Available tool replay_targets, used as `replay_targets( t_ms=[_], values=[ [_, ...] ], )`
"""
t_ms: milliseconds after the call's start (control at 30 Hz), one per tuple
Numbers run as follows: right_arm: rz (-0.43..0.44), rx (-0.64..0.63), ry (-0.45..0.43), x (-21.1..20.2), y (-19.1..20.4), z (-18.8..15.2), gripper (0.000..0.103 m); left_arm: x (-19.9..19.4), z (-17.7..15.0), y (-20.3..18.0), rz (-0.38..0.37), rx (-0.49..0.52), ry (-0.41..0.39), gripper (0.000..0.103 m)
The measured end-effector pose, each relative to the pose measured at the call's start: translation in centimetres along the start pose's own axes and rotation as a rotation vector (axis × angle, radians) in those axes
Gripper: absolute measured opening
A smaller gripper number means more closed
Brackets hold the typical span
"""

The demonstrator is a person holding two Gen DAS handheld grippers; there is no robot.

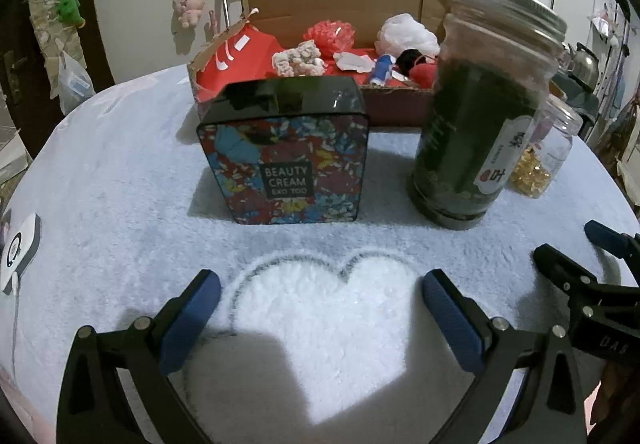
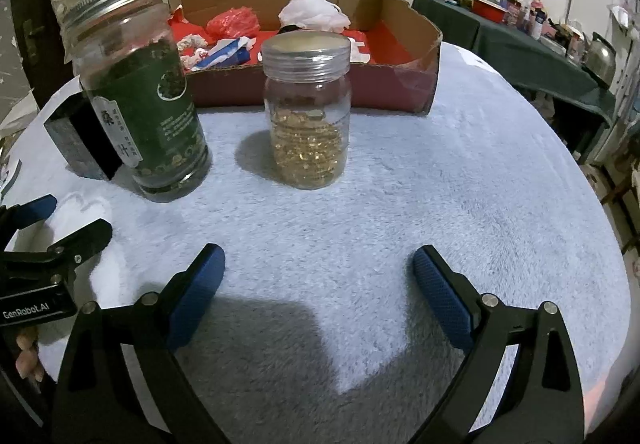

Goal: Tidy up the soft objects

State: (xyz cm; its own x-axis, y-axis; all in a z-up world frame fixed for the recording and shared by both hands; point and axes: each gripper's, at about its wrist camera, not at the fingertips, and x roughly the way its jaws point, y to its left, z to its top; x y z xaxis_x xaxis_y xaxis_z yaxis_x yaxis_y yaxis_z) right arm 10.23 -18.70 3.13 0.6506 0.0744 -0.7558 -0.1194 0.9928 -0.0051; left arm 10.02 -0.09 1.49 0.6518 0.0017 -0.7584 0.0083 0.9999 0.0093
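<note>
A cardboard box (image 1: 400, 105) (image 2: 416, 39) with a red lining stands at the back of the table. Inside it lie soft things: a red crumpled bag (image 1: 330, 33) (image 2: 234, 21), a white plastic bag (image 1: 406, 33) (image 2: 314, 11), a pale knitted piece (image 1: 298, 61) (image 2: 192, 43) and other small items. My left gripper (image 1: 320, 294) is open and empty, low over the white heart on the fluffy cloth. My right gripper (image 2: 318, 272) is open and empty too, short of the jar of golden beads (image 2: 306, 111) (image 1: 540, 159). The right gripper (image 1: 592, 248) also shows in the left wrist view, at the right edge.
A floral "Beauty Cream" tin (image 1: 284, 151) (image 2: 76, 139) and a tall green tea jar (image 1: 480, 107) (image 2: 144, 91) stand in front of the box. The pale blue fluffy cloth (image 2: 460, 183) covers the round table. A cluttered side table (image 2: 520, 27) stands at the far right. Toys hang on the wall (image 1: 188, 1).
</note>
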Motion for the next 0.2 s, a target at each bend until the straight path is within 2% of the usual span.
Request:
replay_targets(
  t_ms=[200],
  values=[
    [0.001,0.003,-0.001,-0.03,-0.09,0.03,0.097,0.08,0.03,0.11,-0.004,-0.006,0.000,0.103]
  ],
)
